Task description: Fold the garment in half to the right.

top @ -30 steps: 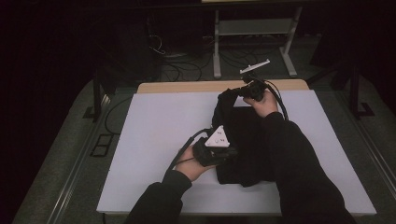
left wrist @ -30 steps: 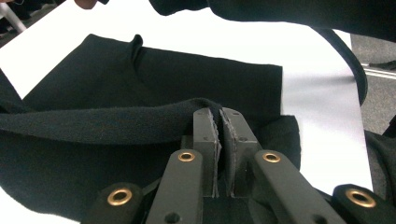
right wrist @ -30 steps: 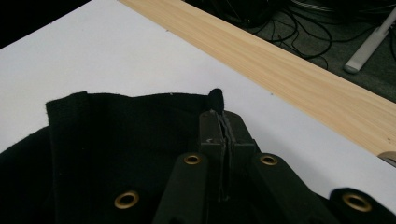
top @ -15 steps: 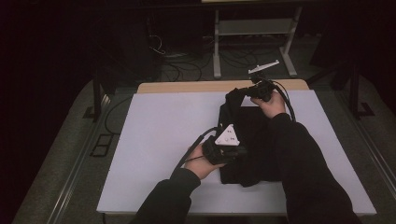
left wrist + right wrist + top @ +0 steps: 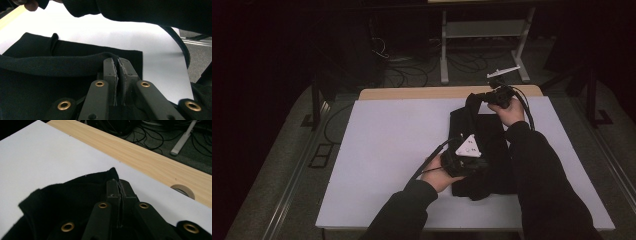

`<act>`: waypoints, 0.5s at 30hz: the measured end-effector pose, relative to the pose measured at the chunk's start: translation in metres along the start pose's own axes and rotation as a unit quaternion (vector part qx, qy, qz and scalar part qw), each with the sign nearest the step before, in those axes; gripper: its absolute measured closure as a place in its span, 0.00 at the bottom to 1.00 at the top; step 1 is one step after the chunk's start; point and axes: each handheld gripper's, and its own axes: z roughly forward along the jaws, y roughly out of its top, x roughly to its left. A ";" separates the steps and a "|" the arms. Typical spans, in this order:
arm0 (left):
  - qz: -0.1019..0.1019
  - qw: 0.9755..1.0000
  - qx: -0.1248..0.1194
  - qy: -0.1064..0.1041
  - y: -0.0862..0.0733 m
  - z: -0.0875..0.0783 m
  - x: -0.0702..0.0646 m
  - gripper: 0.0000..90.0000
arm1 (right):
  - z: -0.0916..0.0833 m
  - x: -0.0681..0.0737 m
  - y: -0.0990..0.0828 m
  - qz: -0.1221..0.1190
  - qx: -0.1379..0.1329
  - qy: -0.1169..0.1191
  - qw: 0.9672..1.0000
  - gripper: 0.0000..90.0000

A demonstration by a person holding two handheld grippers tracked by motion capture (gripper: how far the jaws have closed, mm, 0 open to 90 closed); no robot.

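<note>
Now the left tool (image 5: 117, 65) has its jaws pressed together on a raised fold of the black cloth (image 5: 37, 95), the fabric edge pinched between the pads and running off as a taut ridge across the left gripper view. From above, that left tool (image 5: 477, 162) sits over the near part of the black cloth (image 5: 484, 145), its grey three-cornered plate facing up and its cable trailing back past the person's left hand (image 5: 439, 175). The right tool (image 5: 120, 185) is likewise clamped on a corner of the black cloth (image 5: 70, 202), with a small point of fabric sticking up just beside its jaw tips. In the high view the right tool (image 5: 494, 95) holds that corner lifted at the cloth's far end, near the wooden strip (image 5: 412, 93) along the far edge of the desk (image 5: 387, 150). Most of the cloth lies flat on the white desk between the two tools, under the person's right sleeve (image 5: 537, 165).
</note>
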 end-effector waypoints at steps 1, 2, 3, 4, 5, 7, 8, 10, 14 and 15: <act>0.001 1.000 0.000 -0.001 0.001 0.002 0.000 0.93 | 0.000 -0.001 -0.001 0.002 0.000 -0.001 1.000 0.96; 0.002 1.000 -0.002 -0.002 0.002 0.003 0.000 0.93 | 0.000 -0.003 -0.002 0.003 0.000 -0.002 1.000 0.96; -0.001 1.000 -0.004 -0.004 0.003 0.005 -0.001 0.93 | -0.001 -0.004 -0.003 0.004 0.000 -0.003 1.000 0.96; 0.000 1.000 -0.004 -0.006 0.004 0.007 -0.001 0.93 | -0.001 -0.006 -0.004 0.006 0.000 -0.004 1.000 0.96; 0.002 1.000 -0.005 -0.007 0.005 0.008 -0.001 0.93 | -0.002 -0.008 -0.005 0.009 0.001 -0.005 1.000 0.96; -0.002 1.000 -0.007 -0.010 0.007 0.012 -0.001 0.93 | -0.004 -0.011 -0.008 0.012 0.000 -0.007 1.000 0.96; -0.001 1.000 -0.006 -0.011 0.008 0.014 -0.001 0.93 | -0.004 -0.013 -0.009 0.013 0.000 -0.008 1.000 0.96; -0.003 1.000 -0.007 -0.012 0.009 0.018 -0.002 0.93 | -0.006 -0.015 -0.011 0.018 0.001 -0.009 1.000 0.96; -0.001 1.000 -0.005 -0.017 0.012 0.024 -0.002 0.93 | -0.009 -0.020 -0.015 0.022 0.000 -0.008 1.000 0.96; -0.002 1.000 -0.006 -0.019 0.013 0.026 -0.002 0.93 | -0.010 -0.021 -0.015 0.023 0.000 -0.009 1.000 0.96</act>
